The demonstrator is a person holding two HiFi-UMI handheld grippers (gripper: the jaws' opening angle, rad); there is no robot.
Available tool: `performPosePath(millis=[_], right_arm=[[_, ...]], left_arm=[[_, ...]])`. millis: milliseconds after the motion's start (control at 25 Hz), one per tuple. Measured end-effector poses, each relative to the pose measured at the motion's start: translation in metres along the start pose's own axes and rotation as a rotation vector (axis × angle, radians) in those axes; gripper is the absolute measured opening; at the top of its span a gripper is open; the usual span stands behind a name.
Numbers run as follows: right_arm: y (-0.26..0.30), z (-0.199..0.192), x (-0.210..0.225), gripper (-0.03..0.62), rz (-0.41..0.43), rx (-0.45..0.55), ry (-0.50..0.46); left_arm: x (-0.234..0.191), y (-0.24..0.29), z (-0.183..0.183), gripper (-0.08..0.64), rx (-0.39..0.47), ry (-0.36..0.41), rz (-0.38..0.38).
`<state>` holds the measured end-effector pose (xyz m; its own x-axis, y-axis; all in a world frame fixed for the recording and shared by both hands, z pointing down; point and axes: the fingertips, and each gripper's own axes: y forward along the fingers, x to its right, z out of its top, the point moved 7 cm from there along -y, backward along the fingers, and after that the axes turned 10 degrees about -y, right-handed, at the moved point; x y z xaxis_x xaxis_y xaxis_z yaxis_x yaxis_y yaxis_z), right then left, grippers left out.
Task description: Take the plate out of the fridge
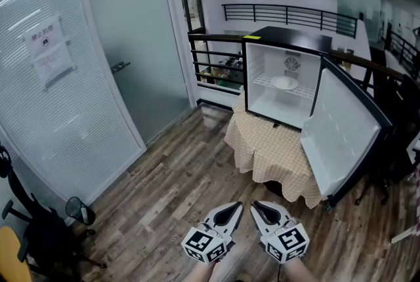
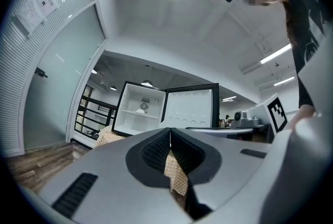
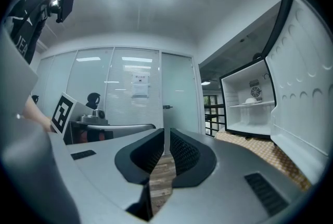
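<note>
A small black fridge [image 1: 282, 77] stands far ahead on a table draped in a checked cloth [image 1: 269, 149], its door [image 1: 341, 133] swung open to the right. A white plate [image 1: 284, 82] rests on the fridge's wire shelf. My left gripper [image 1: 236, 206] and right gripper [image 1: 257, 205] hang side by side low in the head view, well short of the table, both shut and holding nothing. In the left gripper view the shut gripper [image 2: 170, 133] points towards the fridge [image 2: 139, 108] and the plate [image 2: 142, 110]. From the right gripper [image 3: 166, 134], the plate [image 3: 253, 99] shows at the right.
A frosted glass wall with a door [image 1: 131, 44] runs along the left. A black chair [image 1: 39, 235] stands at the lower left. A dark railing [image 1: 210, 58] passes behind the fridge. Wood flooring [image 1: 177, 189] lies between me and the table.
</note>
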<state>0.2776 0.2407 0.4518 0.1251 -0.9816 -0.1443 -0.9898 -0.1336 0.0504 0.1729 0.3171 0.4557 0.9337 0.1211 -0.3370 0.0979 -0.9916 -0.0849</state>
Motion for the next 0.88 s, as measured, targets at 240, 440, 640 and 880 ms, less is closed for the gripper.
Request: performPosePath(millis=[240,440,640,880], right_arm=[[0.01,-0.01,0.014,0.052,-0.017,-0.023,0.016],[0.012,-0.015,0.024,0.052,-0.037,-0.029,0.03],[0.023,-0.018,0.039,0.052,-0.073,-0.03,0.025],[0.053,-0.013,0.069,0.052,-0.134,-0.024,0.024]], left_arm=[[-0.012,0.018,-0.007,0.011,-0.01,-0.022,-0.001],[-0.016,0.031,-0.009,0.011,-0.026,-0.024,-0.023],[-0.03,0.056,-0.007,0.011,-0.028,-0.028,-0.061],[-0.054,0.099,0.008,0.011,-0.046,-0.009,-0.146]])
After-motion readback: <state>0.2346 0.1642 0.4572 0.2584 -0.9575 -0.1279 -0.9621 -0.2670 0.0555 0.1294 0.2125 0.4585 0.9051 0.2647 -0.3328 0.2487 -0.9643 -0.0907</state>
